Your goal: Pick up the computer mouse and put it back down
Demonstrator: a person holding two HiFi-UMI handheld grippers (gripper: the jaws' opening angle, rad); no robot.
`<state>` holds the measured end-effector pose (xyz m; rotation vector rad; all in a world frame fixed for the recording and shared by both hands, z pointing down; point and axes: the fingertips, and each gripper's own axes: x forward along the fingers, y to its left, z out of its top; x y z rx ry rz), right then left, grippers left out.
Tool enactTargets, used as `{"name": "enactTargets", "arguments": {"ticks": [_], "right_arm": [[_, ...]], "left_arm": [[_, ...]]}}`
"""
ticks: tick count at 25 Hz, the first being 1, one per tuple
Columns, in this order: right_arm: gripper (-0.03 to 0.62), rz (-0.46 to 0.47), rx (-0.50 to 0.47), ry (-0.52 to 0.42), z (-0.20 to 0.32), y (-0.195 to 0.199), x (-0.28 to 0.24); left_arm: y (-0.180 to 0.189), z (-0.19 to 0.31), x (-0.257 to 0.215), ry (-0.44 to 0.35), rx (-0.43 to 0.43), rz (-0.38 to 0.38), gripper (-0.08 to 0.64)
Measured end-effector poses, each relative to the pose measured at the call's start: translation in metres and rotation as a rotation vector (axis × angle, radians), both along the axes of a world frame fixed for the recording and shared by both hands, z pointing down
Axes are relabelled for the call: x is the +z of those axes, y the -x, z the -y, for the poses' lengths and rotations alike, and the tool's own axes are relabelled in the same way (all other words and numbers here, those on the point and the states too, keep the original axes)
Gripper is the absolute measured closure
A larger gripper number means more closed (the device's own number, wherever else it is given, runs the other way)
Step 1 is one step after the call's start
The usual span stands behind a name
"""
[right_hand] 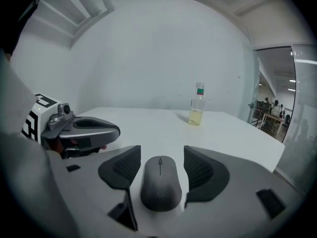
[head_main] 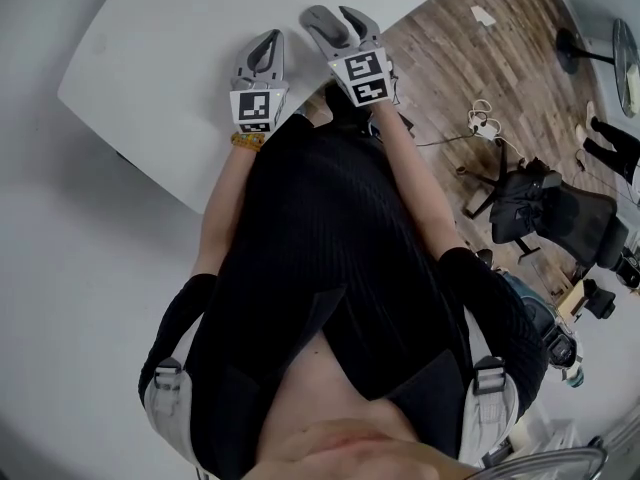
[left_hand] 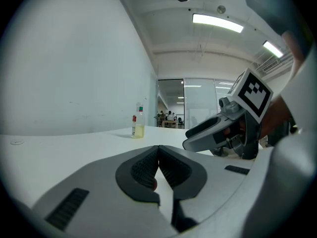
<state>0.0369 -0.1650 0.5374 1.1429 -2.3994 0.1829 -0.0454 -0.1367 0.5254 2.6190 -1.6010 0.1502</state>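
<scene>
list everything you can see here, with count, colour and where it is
table: 1, white, under both grippers
mouse: 1, dark grey, on the table between the right gripper's jaws, with a gap on each side
bottle: 1, clear with yellowish liquid and a green cap, upright on the table beyond the mouse
office chair: 1, black, on the floor to the right of the table
floor: 1, brown wood, right of the table
left gripper: 1, grey, jaws together, low over the table beside the right one
right gripper: 1, grey, jaws apart around the mouse
</scene>
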Motion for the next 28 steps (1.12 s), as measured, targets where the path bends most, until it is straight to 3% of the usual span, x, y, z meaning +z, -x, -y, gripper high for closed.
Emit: {"name": "enactTargets", "arguments": {"ticks": [17, 28], "right_arm": [[0.316, -0.111, -0.080, 0.161, -0.004, 0.004, 0.047], [0.314, -0.156, -0.091, 0.202, 0.000, 0.000, 0.063]], "left_arm": [[-0.003, -0.001, 0.001, 0.001, 0.012, 0.002, 0.548], [-0.004, -0.002, 0.001, -0.002, 0.013, 0.002, 0.548]]}}
